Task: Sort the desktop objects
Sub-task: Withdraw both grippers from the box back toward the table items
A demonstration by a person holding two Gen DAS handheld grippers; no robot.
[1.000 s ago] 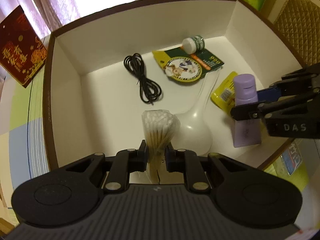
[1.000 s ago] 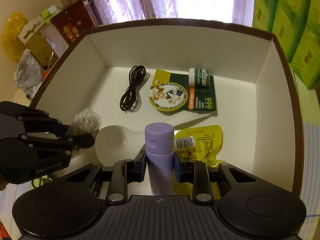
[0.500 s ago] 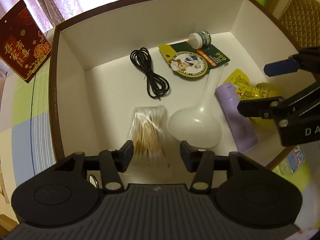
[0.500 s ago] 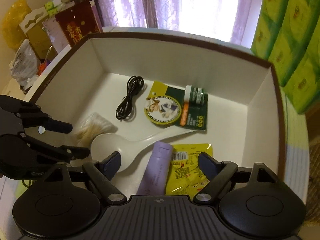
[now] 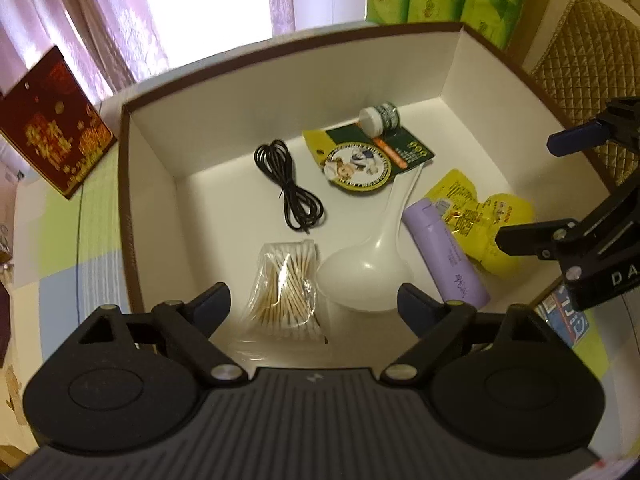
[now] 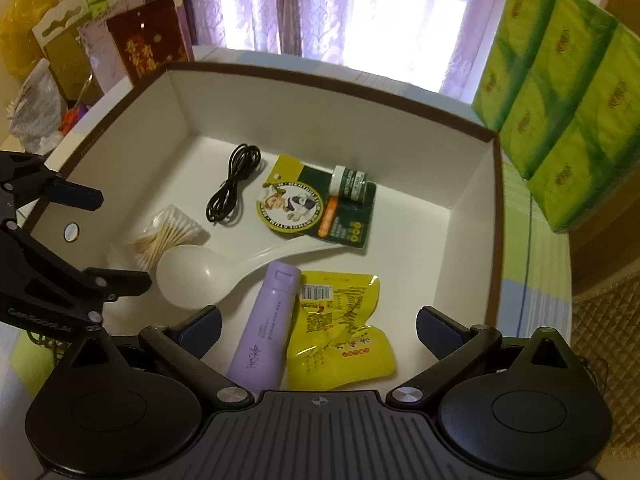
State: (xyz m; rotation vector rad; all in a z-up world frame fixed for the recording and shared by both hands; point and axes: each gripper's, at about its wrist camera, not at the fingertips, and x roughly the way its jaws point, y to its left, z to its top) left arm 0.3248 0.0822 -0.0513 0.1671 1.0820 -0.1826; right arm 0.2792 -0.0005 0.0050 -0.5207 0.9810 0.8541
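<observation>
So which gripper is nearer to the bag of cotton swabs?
Left. The left gripper hangs open directly above the bag of cotton swabs. The right gripper is open over the purple bottle, beyond the white spoon.

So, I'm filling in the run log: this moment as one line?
left gripper: open | right gripper: open | cotton swabs, purple bottle: lying in box
</observation>
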